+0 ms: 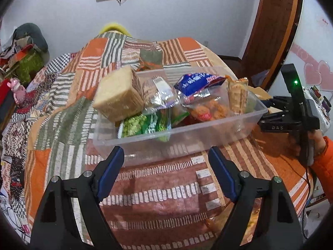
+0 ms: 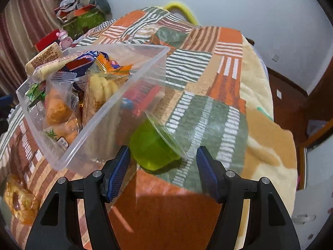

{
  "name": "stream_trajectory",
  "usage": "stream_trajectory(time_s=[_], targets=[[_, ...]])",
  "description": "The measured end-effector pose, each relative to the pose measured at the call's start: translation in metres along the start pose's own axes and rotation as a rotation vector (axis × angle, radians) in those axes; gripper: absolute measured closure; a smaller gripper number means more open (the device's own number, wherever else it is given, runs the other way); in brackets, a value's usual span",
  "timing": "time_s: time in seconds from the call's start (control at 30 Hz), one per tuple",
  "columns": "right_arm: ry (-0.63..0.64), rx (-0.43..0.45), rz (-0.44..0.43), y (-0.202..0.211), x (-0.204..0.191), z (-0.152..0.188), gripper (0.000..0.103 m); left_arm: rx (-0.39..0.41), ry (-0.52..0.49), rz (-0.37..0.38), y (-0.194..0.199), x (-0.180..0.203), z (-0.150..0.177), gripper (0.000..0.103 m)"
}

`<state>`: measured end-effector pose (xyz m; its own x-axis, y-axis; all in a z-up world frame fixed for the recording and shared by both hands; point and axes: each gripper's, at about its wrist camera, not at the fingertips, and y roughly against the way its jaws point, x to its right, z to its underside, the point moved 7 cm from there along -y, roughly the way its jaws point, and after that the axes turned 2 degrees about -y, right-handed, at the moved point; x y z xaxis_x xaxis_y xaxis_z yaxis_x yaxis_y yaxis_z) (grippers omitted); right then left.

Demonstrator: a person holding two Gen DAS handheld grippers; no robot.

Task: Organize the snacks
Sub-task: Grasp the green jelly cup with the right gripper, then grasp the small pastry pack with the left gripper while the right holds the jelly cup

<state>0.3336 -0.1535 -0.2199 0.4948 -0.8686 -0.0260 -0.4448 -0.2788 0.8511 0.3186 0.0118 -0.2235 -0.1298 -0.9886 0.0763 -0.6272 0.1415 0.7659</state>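
A clear plastic bin (image 1: 208,133) stands on the patchwork quilt (image 1: 158,187), filled with snacks: a block of bread (image 1: 119,99), a blue packet (image 1: 197,81), a green pea packet (image 1: 141,126) and biscuits (image 1: 237,95). My left gripper (image 1: 166,154) is open just before the bin's near wall, nothing between its fingers. In the right wrist view a green jelly cup (image 2: 154,148) lies on its side against the bin (image 2: 116,108). My right gripper (image 2: 163,158) is open around it, the pads not pressing on it. A wrapped pastry (image 2: 18,198) lies on the quilt outside the bin.
A hand in an orange sleeve (image 1: 320,152) holds the right gripper's black body to the right of the bin. Cluttered boxes (image 1: 25,62) and a pink toy (image 1: 17,89) sit at the far left. A wooden door (image 1: 270,27) stands at the back right.
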Motion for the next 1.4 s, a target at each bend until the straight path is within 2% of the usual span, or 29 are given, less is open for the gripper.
stream_trajectory(time_s=[0.13, 0.3, 0.47, 0.73, 1.0, 1.1, 1.23, 1.3, 1.4], targets=[[0.014, 0.006, -0.024, 0.001, -0.003, 0.001, 0.056, -0.016, -0.008, 0.008, -0.003, 0.005, 0.005, 0.020], [0.018, 0.008, -0.009, 0.002, -0.004, 0.000, 0.059, -0.022, -0.021, 0.021, 0.002, 0.015, 0.009, 0.020], [-0.036, 0.012, -0.001, 0.020, -0.001, 0.009, 0.065, -0.032, -0.043, 0.043, 0.011, 0.029, 0.015, 0.020], [-0.122, 0.004, -0.027, 0.057, -0.008, 0.049, 0.065, -0.082, -0.090, 0.114, 0.020, 0.068, 0.041, 0.019], [-0.200, 0.055, -0.102, 0.093, -0.031, 0.076, 0.065, -0.144, -0.106, 0.175, 0.014, 0.095, 0.073, 0.015], [-0.231, 0.073, -0.127, 0.098, -0.036, 0.078, 0.065, -0.148, -0.110, 0.149, 0.008, 0.097, 0.079, 0.014], [-0.258, 0.082, -0.145, 0.098, -0.041, 0.081, 0.065, -0.169, -0.083, 0.152, -0.006, 0.096, 0.084, 0.014], [-0.263, 0.082, -0.138, 0.099, -0.045, 0.083, 0.065, -0.150, -0.080, 0.143, -0.007, 0.096, 0.082, 0.015], [-0.276, 0.089, -0.149, 0.100, -0.048, 0.082, 0.065, -0.131, -0.064, 0.170, -0.005, 0.095, 0.078, 0.033]])
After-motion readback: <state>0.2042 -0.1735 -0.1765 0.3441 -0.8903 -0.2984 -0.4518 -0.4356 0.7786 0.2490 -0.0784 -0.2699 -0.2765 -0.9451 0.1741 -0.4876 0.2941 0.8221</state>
